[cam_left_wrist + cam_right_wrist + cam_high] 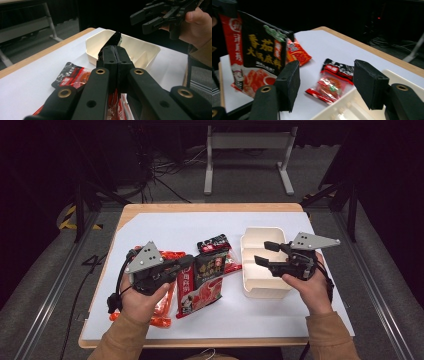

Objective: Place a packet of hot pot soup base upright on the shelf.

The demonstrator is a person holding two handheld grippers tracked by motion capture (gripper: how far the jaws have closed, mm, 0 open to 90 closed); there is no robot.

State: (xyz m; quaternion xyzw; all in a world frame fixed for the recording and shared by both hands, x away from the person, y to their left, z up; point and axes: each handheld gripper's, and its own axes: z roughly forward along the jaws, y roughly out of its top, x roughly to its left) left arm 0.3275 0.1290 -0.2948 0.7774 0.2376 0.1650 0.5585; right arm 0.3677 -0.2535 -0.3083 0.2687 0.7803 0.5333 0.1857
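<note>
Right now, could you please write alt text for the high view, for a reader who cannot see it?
The left gripper is shut on a large black-and-red packet, while the open right gripper hovers over a cream divided box. Other red snack packets lie on the white table cover.

A white sheet (165,227) covers most of the wooden counter (200,207). Near the sheet's middle, a little toward 12 o'clock, lies a small black-and-red snack packet (215,244). An orange-red packet (166,312) lies flat toward 8 o'clock. On the floor beyond the counter, a grey metal frame (247,142) stands at 12 o'clock, loose cables (165,170) trail at 11 o'clock, and yellow-and-black tape (67,217) is at 10 o'clock.
</note>
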